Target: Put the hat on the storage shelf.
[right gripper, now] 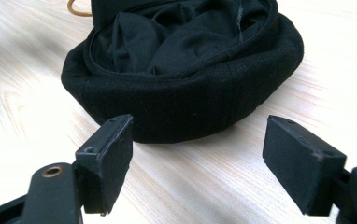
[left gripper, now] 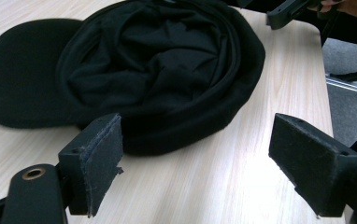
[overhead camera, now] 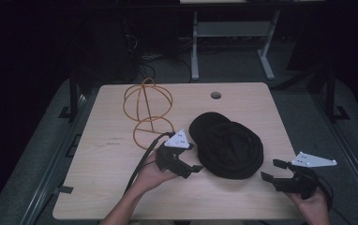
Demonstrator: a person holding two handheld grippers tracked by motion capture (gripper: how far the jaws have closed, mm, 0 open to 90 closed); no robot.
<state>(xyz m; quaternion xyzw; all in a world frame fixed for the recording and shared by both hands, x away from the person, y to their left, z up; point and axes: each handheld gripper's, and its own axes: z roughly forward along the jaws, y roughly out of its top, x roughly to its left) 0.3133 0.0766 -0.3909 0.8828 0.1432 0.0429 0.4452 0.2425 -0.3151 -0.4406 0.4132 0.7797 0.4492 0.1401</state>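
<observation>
Black and upturned, a cap lies on the pale wooden table, its brim pointing toward the far edge, with an orange wire stand just beyond it. The left gripper and right gripper flank the cap, jaws apart and holding nothing.

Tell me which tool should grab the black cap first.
Left tool, probably: it sits open right beside the black cap. The right tool, also open, stands slightly farther off.
</observation>
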